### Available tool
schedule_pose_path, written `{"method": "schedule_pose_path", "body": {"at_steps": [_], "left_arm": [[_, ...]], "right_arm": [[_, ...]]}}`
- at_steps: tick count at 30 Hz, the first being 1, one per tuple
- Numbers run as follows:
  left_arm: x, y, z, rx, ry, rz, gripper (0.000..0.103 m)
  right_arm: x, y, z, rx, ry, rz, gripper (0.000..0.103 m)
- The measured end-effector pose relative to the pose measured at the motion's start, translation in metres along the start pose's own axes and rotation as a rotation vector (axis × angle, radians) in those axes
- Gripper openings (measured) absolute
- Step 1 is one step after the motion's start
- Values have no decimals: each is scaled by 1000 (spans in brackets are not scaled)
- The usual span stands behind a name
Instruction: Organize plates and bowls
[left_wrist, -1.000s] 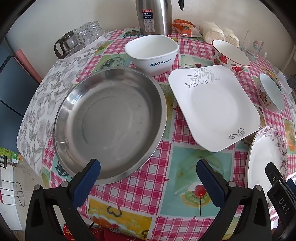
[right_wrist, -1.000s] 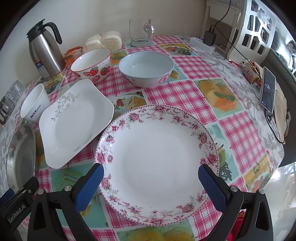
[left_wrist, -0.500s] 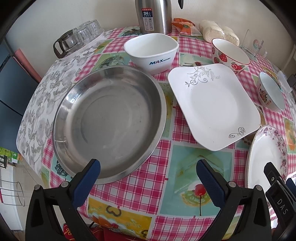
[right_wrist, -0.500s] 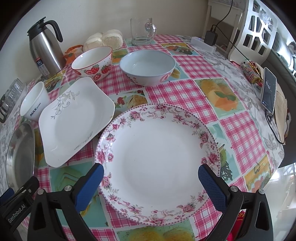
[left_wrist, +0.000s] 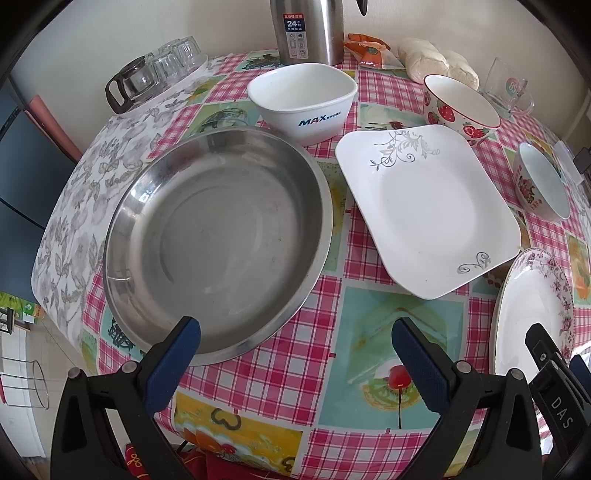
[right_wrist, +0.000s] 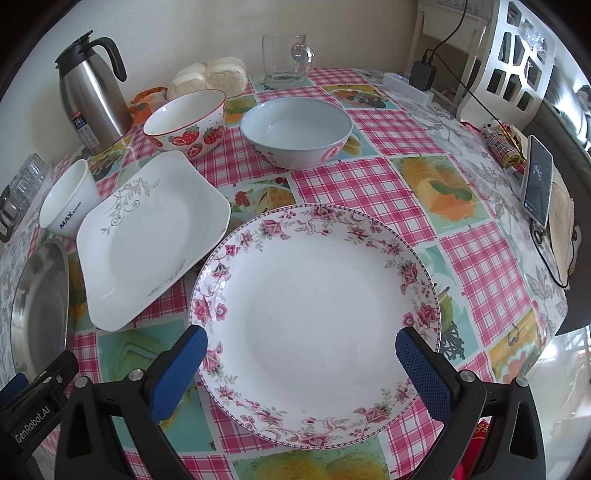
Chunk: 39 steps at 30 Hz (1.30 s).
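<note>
Both hand-held grippers hang spread wide over the near edge of the desk (left_wrist: 325, 373), holding nothing. At the bottom of the left wrist view, the left hand-held gripper (left_wrist: 295, 354) has one blue pad over the near rim of the steel pan (left_wrist: 218, 243), which fills the left-centre of that frame. The right hand-held gripper (right_wrist: 301, 365) straddles the near part of the floral plate (right_wrist: 314, 310), low in the middle of the right wrist view. Left of that plate lies the square plate (right_wrist: 147, 236), its corner close to the floral rim. Further up the frame sit the white bowl (right_wrist: 68, 203) at left, the strawberry bowl (right_wrist: 186, 122) and the blue bowl (right_wrist: 295, 129). A flask (right_wrist: 92, 99) and a mug (right_wrist: 286, 61) stand along the top.
</note>
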<state>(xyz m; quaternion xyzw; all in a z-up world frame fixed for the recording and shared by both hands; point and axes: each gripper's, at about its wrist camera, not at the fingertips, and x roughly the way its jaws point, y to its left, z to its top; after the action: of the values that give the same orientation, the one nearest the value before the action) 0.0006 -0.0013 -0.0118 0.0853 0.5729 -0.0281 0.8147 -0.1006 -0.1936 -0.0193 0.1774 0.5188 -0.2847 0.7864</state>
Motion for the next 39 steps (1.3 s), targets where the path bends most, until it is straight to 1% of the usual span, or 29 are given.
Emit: {"method": "schedule_pose_path", "body": {"at_steps": [8, 10, 12, 14, 16, 19, 23, 26, 29, 33, 39], "left_arm": [[0, 2, 0, -3, 2, -3, 103], [0, 10, 2, -24, 2, -13, 103], [-2, 20, 5, -53, -10, -4, 103], [-8, 39, 7, -111, -55, 36, 103], [-13, 57, 10, -169, -88, 56, 103], [-17, 84, 11, -255, -124, 62, 103], [-20, 108, 13, -331, -165, 69, 103], [-18, 127, 16, -378, -184, 60, 103], [-14, 143, 16, -425, -184, 43, 103], [-2, 161, 16, -478, -162, 20, 103], [19, 191, 10, -573, -106, 12, 103]], "right_arm": [[2, 2, 0, -3, 5, -3, 103], [2, 5, -1, -8, 5, -2, 103], [1, 9, -1, -17, 2, 6, 103], [0, 15, -2, -33, -4, 20, 103], [-2, 24, -3, -53, -13, 38, 103], [-4, 37, -6, -83, -28, 74, 103], [-8, 58, -10, -126, -52, 122, 103], [-9, 73, -15, -154, -61, 153, 103], [-10, 85, -19, -172, -64, 178, 103], [-9, 99, -24, -184, -61, 216, 103], [-6, 117, -28, -179, -51, 290, 103]]}}
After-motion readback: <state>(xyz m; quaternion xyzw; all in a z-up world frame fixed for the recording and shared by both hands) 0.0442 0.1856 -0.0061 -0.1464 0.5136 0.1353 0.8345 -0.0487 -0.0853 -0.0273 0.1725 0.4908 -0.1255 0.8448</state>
